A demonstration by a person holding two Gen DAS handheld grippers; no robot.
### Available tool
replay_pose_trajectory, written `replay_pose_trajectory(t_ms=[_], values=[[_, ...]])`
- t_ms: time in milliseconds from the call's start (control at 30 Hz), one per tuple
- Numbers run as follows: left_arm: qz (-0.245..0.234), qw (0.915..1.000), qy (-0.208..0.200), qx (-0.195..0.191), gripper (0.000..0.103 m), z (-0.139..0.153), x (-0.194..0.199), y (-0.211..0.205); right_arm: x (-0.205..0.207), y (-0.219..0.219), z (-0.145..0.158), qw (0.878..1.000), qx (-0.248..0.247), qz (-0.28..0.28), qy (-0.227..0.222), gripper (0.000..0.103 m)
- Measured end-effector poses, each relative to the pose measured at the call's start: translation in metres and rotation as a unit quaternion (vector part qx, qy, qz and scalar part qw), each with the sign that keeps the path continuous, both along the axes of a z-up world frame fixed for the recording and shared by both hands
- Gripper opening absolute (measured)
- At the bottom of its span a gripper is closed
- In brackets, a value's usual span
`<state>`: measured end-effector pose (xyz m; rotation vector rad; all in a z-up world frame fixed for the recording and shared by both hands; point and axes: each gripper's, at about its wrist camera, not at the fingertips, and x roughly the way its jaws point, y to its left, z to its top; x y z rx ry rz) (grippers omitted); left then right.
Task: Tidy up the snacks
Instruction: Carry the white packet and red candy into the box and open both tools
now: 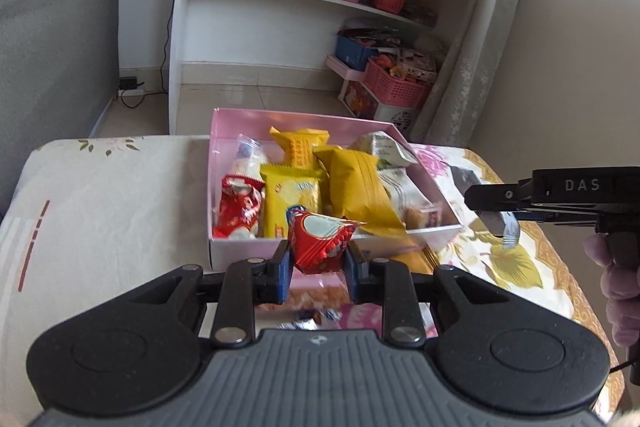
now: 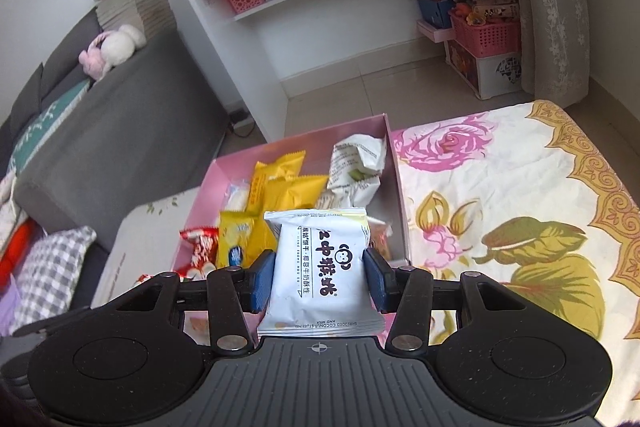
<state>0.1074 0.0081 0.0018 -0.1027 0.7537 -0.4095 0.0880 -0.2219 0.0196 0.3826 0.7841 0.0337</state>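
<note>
Directly between the blue pads of the left gripper (image 1: 319,259) sits a red snack packet (image 1: 320,243) with a white round patch on its wrapper, pinched at its lower half so that its crimped top sticks up and forward. Both jaws are closed against its sides. This packet hangs just in front of the near wall of a pink box (image 1: 424,243), which rests on a floral cloth (image 1: 516,267) spread over the table. Inside the box lie several snacks: another red packet (image 1: 238,213) at the near left corner, yellow packets (image 1: 356,187) across the middle, and pale wrappers (image 1: 394,147) along the right side. The left gripper points level toward the box from its near side. On the other side, the right gripper (image 2: 319,277) clamps a white biscuit packet (image 2: 320,267) printed with dark characters and a small monkey face. Its jaws press on the packet's two side edges, and the packet stands upright between them, above the near end of the same box (image 2: 394,163). From the left wrist camera, the right gripper (image 1: 496,205) reaches in from the right, beside the box's right wall, its black body roughly horizontal with the white packet (image 1: 498,223) at its tip. Part of the person's right hand (image 1: 622,279) shows wrapped around the handle, at the far right edge of the picture.
</note>
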Motion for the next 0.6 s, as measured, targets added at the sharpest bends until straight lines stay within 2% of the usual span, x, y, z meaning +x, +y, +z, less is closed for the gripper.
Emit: replay_pose_trajectory(t_ms=[233,367,600], values=[[0.025,0.9997,0.008,0.003,0.024,-0.003,0.042,-0.005,0.031,0.001,-0.005,1.0,0.008,-0.001,-0.02,0.047],[0.039,0.9991,0.016,0.003,0.024,-0.009,0.069,-0.008,0.054,-0.003,-0.011,0.999,0.037,0.007,-0.036,0.047],[0.069,0.9965,0.018,0.044,0.024,-0.02,0.107,-0.016,0.089,-0.01,-0.017,0.996,0.059,0.018,-0.064,0.047]])
